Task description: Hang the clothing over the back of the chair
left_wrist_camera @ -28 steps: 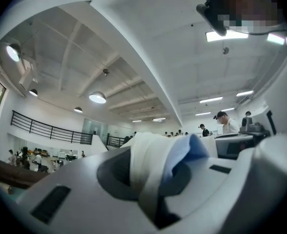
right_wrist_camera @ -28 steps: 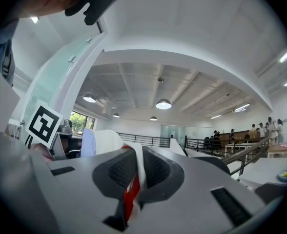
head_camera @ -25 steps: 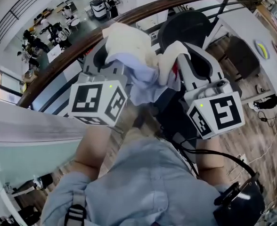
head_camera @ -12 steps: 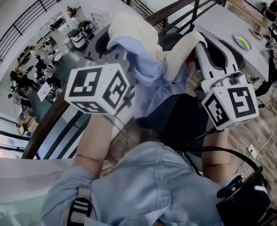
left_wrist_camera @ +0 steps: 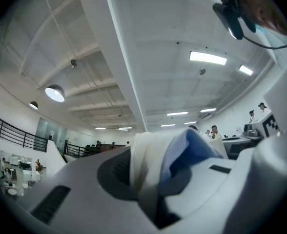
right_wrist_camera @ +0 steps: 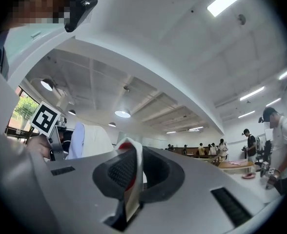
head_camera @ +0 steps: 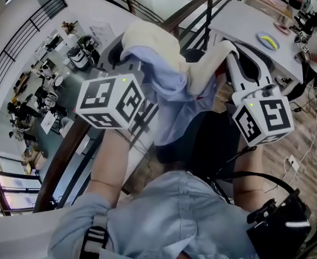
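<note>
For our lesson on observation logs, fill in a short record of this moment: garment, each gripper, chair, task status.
garment: cream and pale blue cloth garment, bunched, held up between both grippers
left gripper: shut on the garment
right gripper: shut on the garment
chair: black chair, showing under the garment
status: apparently not yet hung

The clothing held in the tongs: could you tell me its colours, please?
Cream and pale blue clothing, with a red touch; clearest in the head view.

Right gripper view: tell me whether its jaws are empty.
No, the right gripper is shut on a fold of the clothing, cream with a red patch, pinched between its jaws.
</note>
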Demonstrator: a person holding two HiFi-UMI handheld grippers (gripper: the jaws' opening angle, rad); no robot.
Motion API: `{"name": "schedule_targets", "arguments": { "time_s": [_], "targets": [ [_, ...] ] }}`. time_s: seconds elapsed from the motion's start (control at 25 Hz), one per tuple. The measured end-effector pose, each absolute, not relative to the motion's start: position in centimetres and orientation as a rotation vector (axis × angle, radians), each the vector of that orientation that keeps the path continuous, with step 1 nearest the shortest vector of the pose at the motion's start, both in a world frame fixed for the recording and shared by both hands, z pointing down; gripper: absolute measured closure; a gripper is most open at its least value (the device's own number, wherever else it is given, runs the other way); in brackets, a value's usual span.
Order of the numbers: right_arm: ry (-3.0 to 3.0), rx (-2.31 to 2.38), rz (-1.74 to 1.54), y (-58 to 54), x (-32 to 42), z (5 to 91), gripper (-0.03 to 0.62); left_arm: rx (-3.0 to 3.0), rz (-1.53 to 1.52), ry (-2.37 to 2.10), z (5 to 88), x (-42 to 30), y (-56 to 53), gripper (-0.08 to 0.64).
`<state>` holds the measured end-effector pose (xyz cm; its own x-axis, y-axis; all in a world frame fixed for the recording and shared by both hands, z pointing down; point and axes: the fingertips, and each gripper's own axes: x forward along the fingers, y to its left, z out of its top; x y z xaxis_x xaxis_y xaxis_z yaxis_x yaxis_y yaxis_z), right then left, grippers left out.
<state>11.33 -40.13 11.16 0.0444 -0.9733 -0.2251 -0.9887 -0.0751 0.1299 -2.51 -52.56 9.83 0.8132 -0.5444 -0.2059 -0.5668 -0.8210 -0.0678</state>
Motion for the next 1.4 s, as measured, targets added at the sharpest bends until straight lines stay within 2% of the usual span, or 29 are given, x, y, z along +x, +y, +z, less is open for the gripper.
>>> {"name": "schedule_targets", "arguments": {
  "time_s": [0.4,0.84,1.28,1.4],
  "targets": [
    [2.075,-2.366,0.078,-45.1,15.5,23.0,0.568,-2.947,-0.043,0.918,22.2,-0.7,-59.8,0.518],
    [2.05,-2.463,-0.179,-44.4,15.0,33.2,0.568,-3.028,-0.335,0.852,34.2,-1.1,-58.8,0.517],
    [2.099,-2.425,-0.271,-44.0,12.9,37.6,0.567,-3.064,-0.27,0.78,35.5,-0.8,-56.5,0.514],
    [2.099,-2.416,-0.253,-44.0,12.1,38.5,0.567,-3.062,-0.271,0.791,36.3,-2.2,-56.2,0.46]
  ]
}}
